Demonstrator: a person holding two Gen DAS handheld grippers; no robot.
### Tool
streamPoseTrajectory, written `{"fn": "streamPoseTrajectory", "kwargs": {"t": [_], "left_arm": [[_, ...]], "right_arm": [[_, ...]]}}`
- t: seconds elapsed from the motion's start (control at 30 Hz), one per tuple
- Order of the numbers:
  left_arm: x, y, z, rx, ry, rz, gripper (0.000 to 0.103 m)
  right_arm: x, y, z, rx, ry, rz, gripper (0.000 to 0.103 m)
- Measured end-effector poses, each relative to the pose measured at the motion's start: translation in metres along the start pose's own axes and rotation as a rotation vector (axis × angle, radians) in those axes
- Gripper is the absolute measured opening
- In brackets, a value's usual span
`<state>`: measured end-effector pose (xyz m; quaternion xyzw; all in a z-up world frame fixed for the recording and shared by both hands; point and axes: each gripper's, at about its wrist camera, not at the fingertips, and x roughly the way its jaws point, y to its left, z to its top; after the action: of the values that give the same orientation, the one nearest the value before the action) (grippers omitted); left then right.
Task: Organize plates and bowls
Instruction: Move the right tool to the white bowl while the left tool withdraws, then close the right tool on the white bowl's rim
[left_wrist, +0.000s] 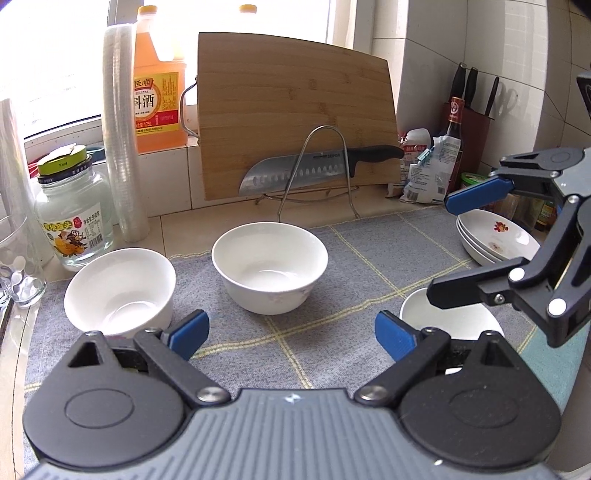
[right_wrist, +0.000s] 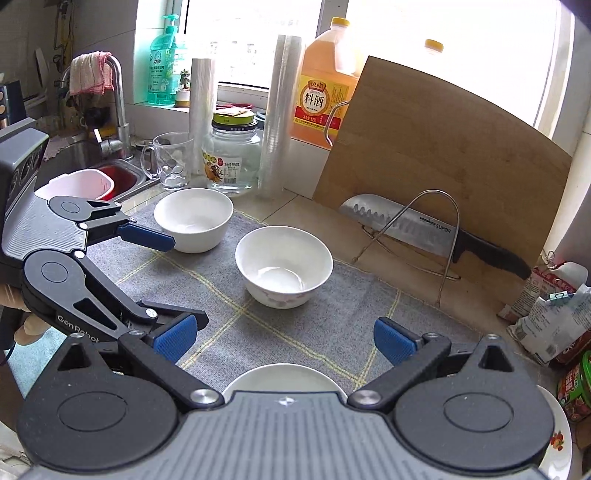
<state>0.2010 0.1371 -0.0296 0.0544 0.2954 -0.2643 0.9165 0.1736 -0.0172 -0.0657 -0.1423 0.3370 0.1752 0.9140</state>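
- Hovering low over the grey checked mat (left_wrist: 332, 258), the left gripper (left_wrist: 291, 334) in the left wrist view has its blue pads spread wide with nothing between them, aimed at the middle bowl (left_wrist: 269, 266); I judge it is lined up to take a bowl for stacking.
- A left bowl (left_wrist: 120, 290) sits apart near the glass jar (left_wrist: 72, 210), and a near bowl (left_wrist: 452, 319) lies under the right gripper (left_wrist: 458, 251), whose fingers are spread wide above its rim.
- Stacked plates (left_wrist: 495, 236) with a small red motif rest at the mat's far right, probably the gathering spot.
- An orange bottle (left_wrist: 159, 92) reads "料酒"; the knife (left_wrist: 317, 164) propped in a wire rack (left_wrist: 319, 173) against the cutting board (left_wrist: 295, 118) bears small print, unreadable here.
- Seen from the right wrist view, the right gripper (right_wrist: 284, 341) is wide and empty, with the near bowl (right_wrist: 282, 376) just below its base.
- The left gripper (right_wrist: 162, 280) is also spread, one pad near the left bowl (right_wrist: 194, 218); its arm reads "GenRobot".
- The knife (right_wrist: 424, 232) shows "SUPOR"; the middle bowl (right_wrist: 284, 264) has a faint floral print.
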Motion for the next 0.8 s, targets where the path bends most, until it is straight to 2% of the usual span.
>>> {"fn": "streamPoseTrajectory", "kwargs": {"t": [0.2,0.4,0.57,0.8], "left_arm": [[0.013,-0.006,0.0,0.007,0.001,0.107,0.098],[0.036,-0.013,0.001,0.025,0.0,0.181,0.098],[0.055,-0.014,0.003,0.018,0.008,0.204,0.098],[0.072,-0.013,0.006,0.027,0.006,0.208,0.097]], "right_arm": [[0.029,-0.021,0.018,-0.006,0.048,0.14,0.103],[0.059,-0.041,0.034,-0.021,0.095,0.23,0.103],[0.081,-0.059,0.043,-0.003,0.12,0.295,0.103],[0.108,-0.076,0.049,0.022,0.154,0.341,0.103]]}}
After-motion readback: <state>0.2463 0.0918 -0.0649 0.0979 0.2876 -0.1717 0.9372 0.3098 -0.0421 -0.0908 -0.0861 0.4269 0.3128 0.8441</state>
